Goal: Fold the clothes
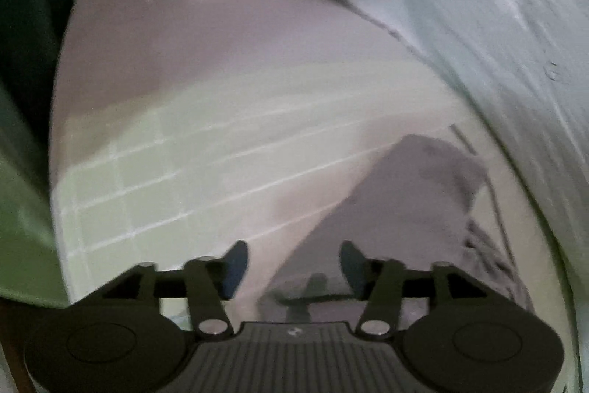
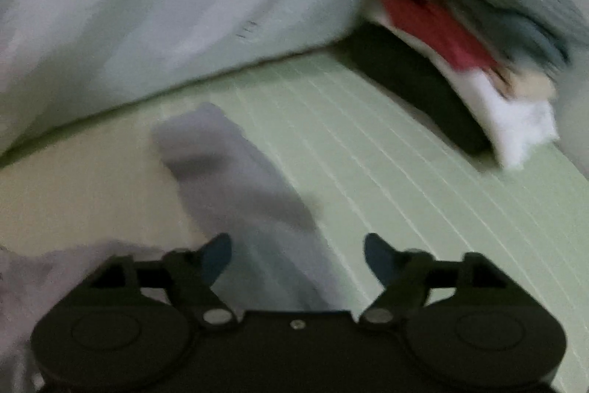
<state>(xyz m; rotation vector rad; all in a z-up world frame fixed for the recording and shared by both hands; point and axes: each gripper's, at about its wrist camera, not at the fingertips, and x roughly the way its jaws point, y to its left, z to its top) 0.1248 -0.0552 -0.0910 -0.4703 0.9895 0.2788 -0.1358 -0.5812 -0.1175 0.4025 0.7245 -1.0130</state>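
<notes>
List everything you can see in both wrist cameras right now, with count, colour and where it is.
Pale lilac-grey garment: one, lying on the mat ahead of the right gripper; a piece of it lies between the open fingers.
Pale green mat with white grid lines: one, under the garment.
White bedding with a small orange carrot print: one, behind the mat.
Pile of clothes, grey, red and white: one, blurred, far right of the mat in the right view.
Left gripper: black, fingers open, above the garment.
Right gripper: black, fingers open.
</notes>
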